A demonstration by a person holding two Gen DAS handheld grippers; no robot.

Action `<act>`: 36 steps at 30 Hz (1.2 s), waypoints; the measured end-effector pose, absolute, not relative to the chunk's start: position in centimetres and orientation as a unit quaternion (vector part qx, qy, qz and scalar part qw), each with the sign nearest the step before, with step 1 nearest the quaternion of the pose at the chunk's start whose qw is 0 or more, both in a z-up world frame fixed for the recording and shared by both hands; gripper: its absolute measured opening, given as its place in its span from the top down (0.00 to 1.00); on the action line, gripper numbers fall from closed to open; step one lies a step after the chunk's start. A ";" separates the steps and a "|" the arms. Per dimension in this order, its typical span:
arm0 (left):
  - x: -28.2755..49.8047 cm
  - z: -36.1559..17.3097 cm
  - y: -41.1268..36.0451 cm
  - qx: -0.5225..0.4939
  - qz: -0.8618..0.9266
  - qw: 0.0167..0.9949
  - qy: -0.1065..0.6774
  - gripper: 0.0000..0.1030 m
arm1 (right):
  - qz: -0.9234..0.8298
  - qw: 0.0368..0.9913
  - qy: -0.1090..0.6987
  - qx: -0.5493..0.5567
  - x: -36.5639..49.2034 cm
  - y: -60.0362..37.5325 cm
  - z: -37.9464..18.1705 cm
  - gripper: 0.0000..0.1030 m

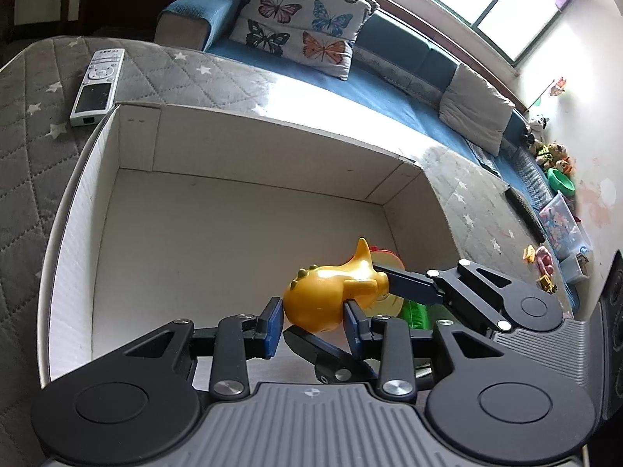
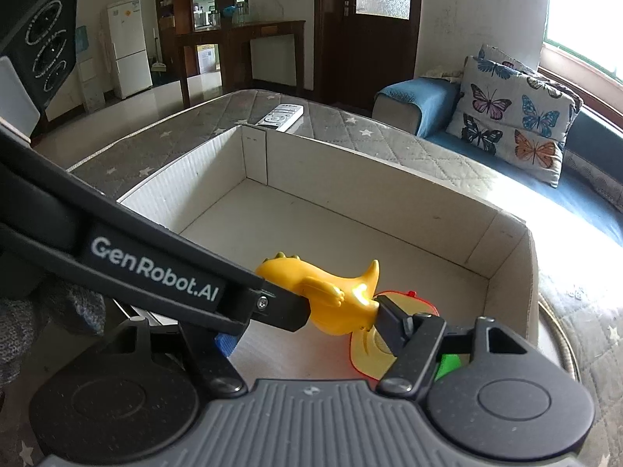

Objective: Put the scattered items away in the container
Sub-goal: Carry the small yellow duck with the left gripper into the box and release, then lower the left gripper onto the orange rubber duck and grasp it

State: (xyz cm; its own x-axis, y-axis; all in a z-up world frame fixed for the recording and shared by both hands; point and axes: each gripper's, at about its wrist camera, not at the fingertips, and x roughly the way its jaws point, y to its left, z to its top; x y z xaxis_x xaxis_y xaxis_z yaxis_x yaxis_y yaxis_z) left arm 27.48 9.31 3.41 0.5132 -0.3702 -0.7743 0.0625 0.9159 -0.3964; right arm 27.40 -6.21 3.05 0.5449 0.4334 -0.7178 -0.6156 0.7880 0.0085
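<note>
A yellow toy dinosaur hangs just above the floor of a white cardboard box, near its right corner. My left gripper is shut on its head, a blue pad on each side. My right gripper comes in from the right and clamps the toy lengthwise, one finger at the rear and one under the head. In the right wrist view the dinosaur sits in my right gripper; the left gripper's arm hides its left finger. A yellow red-rimmed disc and a green piece lie beneath in the box.
The box stands on a grey quilted star-patterned cover. A white remote lies past the box's far left corner. A blue sofa with a butterfly pillow runs behind. Small toys and a plastic bin sit at the right.
</note>
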 end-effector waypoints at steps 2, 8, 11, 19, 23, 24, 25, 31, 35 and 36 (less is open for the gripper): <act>27.5 3.4 9.3 -0.160 -0.123 0.855 0.477 0.65 | 0.301 0.870 0.370 -0.123 27.3 -6.2 3.1 0.31; 27.2 3.8 9.3 -0.150 -0.114 0.861 0.472 0.65 | 0.308 0.870 0.367 -0.119 27.1 -6.4 3.5 0.30; 27.1 4.0 9.4 -0.149 -0.112 0.863 0.469 0.65 | 0.309 0.871 0.363 -0.120 26.7 -6.5 3.7 0.30; 25.8 4.9 9.6 -0.155 -0.110 0.871 0.452 0.65 | 0.301 0.885 0.338 -0.113 25.0 -7.6 5.2 0.30; 24.4 5.8 9.3 -0.153 -0.113 0.878 0.438 0.65 | 0.300 0.891 0.321 -0.111 23.4 -8.5 6.0 0.29; 24.0 6.0 9.3 -0.153 -0.114 0.880 0.435 0.65 | 0.301 0.893 0.315 -0.111 22.8 -8.8 6.2 0.27; 23.5 6.2 9.2 -0.153 -0.115 0.881 0.432 0.65 | 0.301 0.895 0.310 -0.111 22.2 -9.2 6.4 0.24; 20.6 7.1 8.6 -0.151 -0.121 0.891 0.412 0.65 | 0.303 0.902 0.287 -0.112 18.7 -10.9 7.1 0.22; 18.7 7.5 8.1 -0.150 -0.125 0.895 0.402 0.65 | 0.305 0.903 0.279 -0.114 16.6 -11.9 7.0 0.20; 18.2 7.5 7.9 -0.150 -0.126 0.895 0.400 0.65 | 0.306 0.903 0.278 -0.115 16.1 -12.1 6.9 0.20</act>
